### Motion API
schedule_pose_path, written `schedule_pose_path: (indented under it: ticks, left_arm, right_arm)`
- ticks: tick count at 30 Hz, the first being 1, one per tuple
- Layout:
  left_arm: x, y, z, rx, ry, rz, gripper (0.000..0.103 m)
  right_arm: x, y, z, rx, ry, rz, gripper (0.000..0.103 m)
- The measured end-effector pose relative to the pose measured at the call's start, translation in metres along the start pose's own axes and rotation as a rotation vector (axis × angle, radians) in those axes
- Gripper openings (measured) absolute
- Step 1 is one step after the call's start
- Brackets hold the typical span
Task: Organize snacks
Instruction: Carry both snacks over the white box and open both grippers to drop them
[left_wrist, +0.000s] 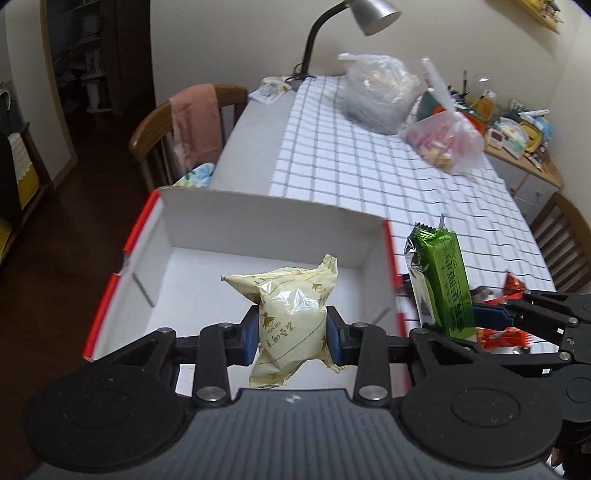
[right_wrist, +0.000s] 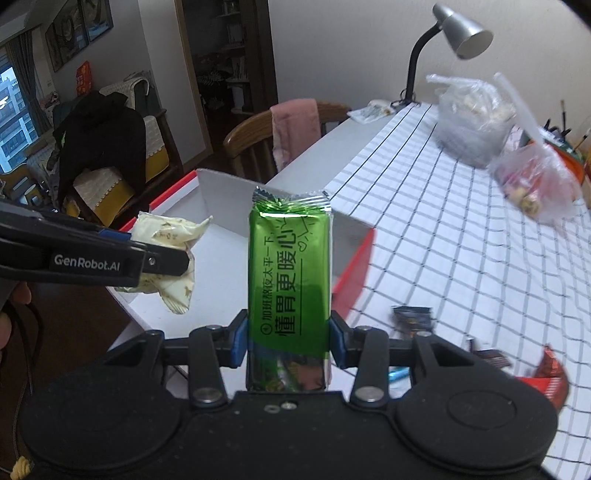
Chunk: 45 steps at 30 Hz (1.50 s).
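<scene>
Blue pads of the left tool pinch a cream soy-milk snack packet at its middle, holding it above the open white box with red outer walls that sits at the bench's near left corner. The right tool clamps a green foil snack bar upright by its lower half, just beside the box's right wall. Loose red and dark snack wrappers lie on the checked cloth near the bench's near right edge. Farther along the bench, a pinkish plastic bag and a clear plastic bag sit toward the far right side. A grey desk lamp stands at the far edge, and a wooden chair draped with a pink cloth stands by the left edge.
</scene>
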<state>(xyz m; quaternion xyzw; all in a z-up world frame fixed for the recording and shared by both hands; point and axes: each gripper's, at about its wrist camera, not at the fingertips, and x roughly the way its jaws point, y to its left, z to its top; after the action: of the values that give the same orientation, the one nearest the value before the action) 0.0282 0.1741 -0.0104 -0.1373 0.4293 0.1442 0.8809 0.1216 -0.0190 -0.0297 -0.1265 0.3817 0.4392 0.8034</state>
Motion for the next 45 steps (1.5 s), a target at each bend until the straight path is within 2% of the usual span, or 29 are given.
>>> schedule_pose_path:
  ticks: [13, 15, 16, 18, 26, 32, 34, 37, 45]
  left_arm:
    - [0.051, 0.062, 0.01, 0.038, 0.078, 0.05, 0.035]
    - [0.061, 0.065, 0.009, 0.042, 0.102, 0.054, 0.035]
    - [0.065, 0.067, 0.009, 0.045, 0.113, 0.058, 0.035]
    - [0.072, 0.068, 0.009, 0.053, 0.13, 0.056, 0.035]
    - [0.097, 0.068, -0.001, 0.098, 0.203, 0.057, 0.036]
    - [0.103, 0.07, -0.009, 0.101, 0.231, 0.058, 0.037]
    - [0.103, 0.07, -0.009, 0.102, 0.23, 0.06, 0.038]
    - [0.1, 0.072, -0.01, 0.098, 0.219, 0.057, 0.052]
    - [0.074, 0.068, -0.009, 0.085, 0.163, 0.036, 0.056]
  right_arm:
    - [0.079, 0.033, 0.011, -0.022, 0.131, -0.032, 0.041]
    - [0.089, 0.037, 0.009, -0.031, 0.157, -0.033, 0.032]
    - [0.093, 0.038, 0.007, -0.031, 0.171, -0.032, 0.019]
    - [0.098, 0.038, 0.005, -0.019, 0.185, -0.03, 0.019]
    - [0.102, 0.046, -0.001, -0.031, 0.192, -0.022, 0.03]
    - [0.099, 0.046, -0.002, -0.014, 0.185, -0.017, 0.032]
    - [0.096, 0.046, -0.002, -0.006, 0.178, -0.012, 0.035]
    - [0.091, 0.046, -0.003, -0.001, 0.164, -0.014, 0.041]
    - [0.065, 0.035, -0.005, 0.057, 0.106, -0.016, 0.056]
